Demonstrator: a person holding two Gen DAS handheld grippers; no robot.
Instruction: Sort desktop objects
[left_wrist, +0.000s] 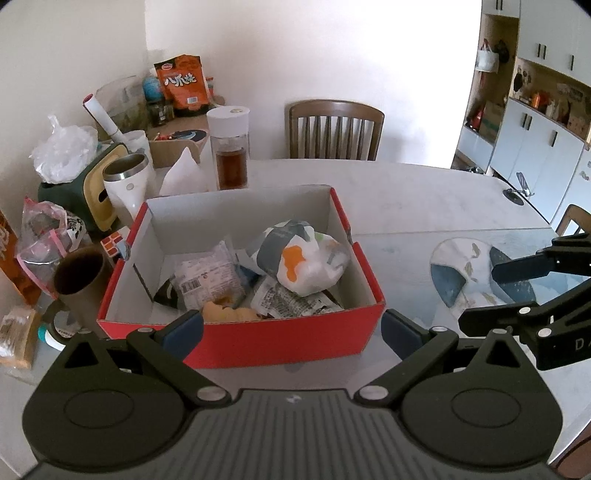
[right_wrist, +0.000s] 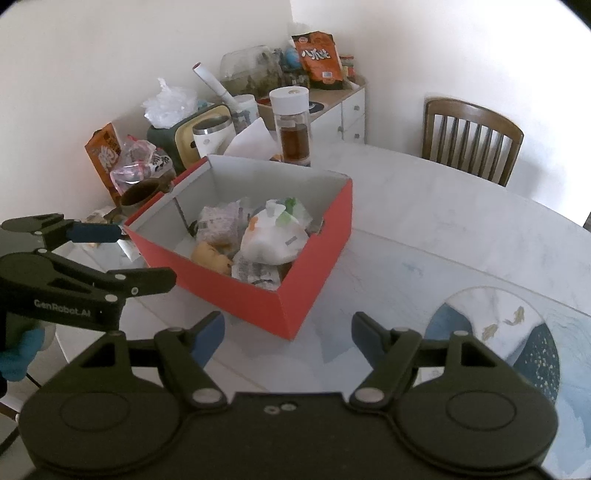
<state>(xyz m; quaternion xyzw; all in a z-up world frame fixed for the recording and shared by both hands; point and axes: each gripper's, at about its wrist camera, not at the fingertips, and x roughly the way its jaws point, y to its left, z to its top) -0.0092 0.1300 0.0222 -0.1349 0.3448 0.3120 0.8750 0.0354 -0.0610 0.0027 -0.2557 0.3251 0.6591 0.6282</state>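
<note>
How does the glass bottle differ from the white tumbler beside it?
The bottle is clear, capped with a white lid, and holds dark liquid; the tumbler is opaque white, uncapped, with a steel rim. The bottle stands taller. Both stand upright behind the red box.

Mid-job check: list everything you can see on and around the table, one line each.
Box: one, red outside, white inside, table centre.
Packets: several, mostly white, inside box.
Bottle: one, clear, white cap, brown liquid, behind box.
Tumbler: one, white, steel rim, left of box.
Brown cup: one, left of box.
Snack bag: one, orange, back cabinet.
Chair: one, brown, far side.
Left hand-held gripper: open, empty.
Right hand-held gripper: open, empty.
</note>
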